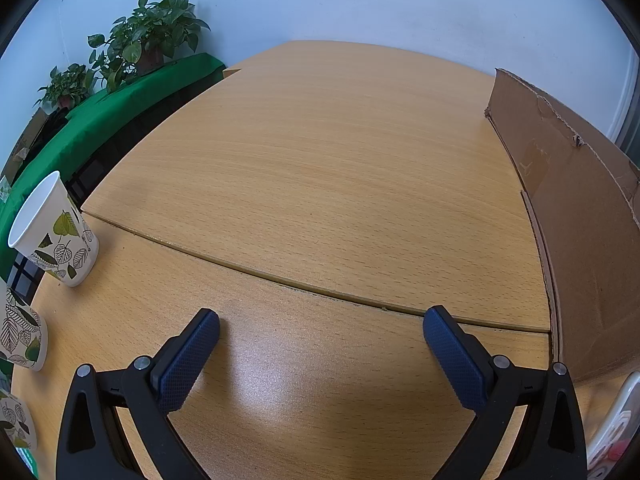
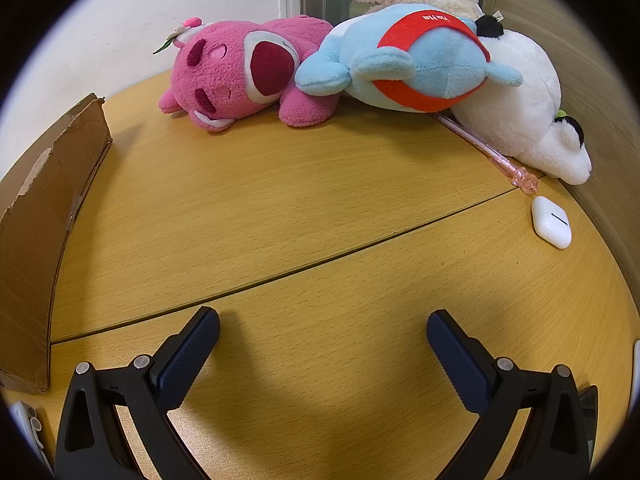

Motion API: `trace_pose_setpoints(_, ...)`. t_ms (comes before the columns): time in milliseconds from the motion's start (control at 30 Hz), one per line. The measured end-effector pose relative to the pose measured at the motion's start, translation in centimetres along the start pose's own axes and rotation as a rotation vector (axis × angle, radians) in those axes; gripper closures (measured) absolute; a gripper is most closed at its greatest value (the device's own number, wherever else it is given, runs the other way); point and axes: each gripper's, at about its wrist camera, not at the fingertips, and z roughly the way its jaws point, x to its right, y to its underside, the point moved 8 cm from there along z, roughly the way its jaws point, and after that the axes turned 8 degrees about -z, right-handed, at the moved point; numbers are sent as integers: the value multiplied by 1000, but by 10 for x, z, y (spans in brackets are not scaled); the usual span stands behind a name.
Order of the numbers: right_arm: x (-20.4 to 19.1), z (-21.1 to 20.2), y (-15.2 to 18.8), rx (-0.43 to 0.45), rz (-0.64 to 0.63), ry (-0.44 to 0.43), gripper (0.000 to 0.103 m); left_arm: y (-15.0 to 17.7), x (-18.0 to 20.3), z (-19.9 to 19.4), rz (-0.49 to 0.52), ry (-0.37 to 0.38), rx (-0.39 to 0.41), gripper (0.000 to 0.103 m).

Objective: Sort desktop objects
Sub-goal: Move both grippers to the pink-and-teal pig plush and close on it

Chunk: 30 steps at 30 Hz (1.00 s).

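My left gripper is open and empty above the wooden desk. A leaf-print paper cup stands at the left, with two more leaf-print cups near the left edge. My right gripper is open and empty above the desk. At the back lie a pink plush, a blue plush with a red band and a white plush. A pink pen and a white earbud case lie at the right.
A cardboard box stands between the grippers, at the right in the left wrist view and at the left in the right wrist view. Potted plants sit on a green-covered table beyond the desk. A white power strip lies at the lower right.
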Motion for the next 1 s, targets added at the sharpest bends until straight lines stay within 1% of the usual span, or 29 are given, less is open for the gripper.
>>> trace_pose_setpoints(267,0,0,0,-1,1,-1,0,0,0,0,0,-1,1,0)
trace_pose_setpoints(400,-5,-7,6,1,-35,-24,0,0,-1,0,12,7,-1,0)
trace_pose_setpoints(467,-11,-12,14,-27,-84,-57,0,10,-3,-9,17,-6,-22,1)
trace_pose_setpoints(533,-15,-19,23,-49,-105,-71,0,14,0,-27,39,-23,-1,5)
trace_pose_setpoints(567,-18,-28,26,-45,-127,-72,0,17,4,-45,57,-9,31,5)
trace_pose_setpoints(633,-23,-50,25,-7,-157,-75,1,17,15,-86,77,46,99,4)
trace_pose_setpoints(667,-30,-64,22,41,-176,-70,1,17,22,-112,88,81,134,4)
trace_pose_setpoints(733,-46,-101,17,97,-208,-129,1,18,34,-155,99,151,181,3)
trace_pose_setpoints(767,-62,-127,14,135,-235,-184,1,20,42,-177,102,192,198,2)
trace_pose_setpoints(800,-71,-145,12,145,-259,-221,1,24,50,-196,106,231,204,1)
trace_pose_setpoints(833,-86,-161,9,174,-292,-244,1,27,56,-206,108,256,201,1)
trace_pose_setpoints(867,-109,-188,9,223,-341,-289,0,33,62,-217,107,286,190,1)
trace_pose_setpoints(900,-123,-201,8,237,-377,-302,1,38,68,-222,96,302,174,1)
trace_pose_setpoints(967,-164,-237,24,288,-486,-375,1,57,79,-226,64,338,118,1)
trace_pose_setpoints(1000,-196,-254,42,309,-563,-432,1,65,83,-224,46,363,91,1)
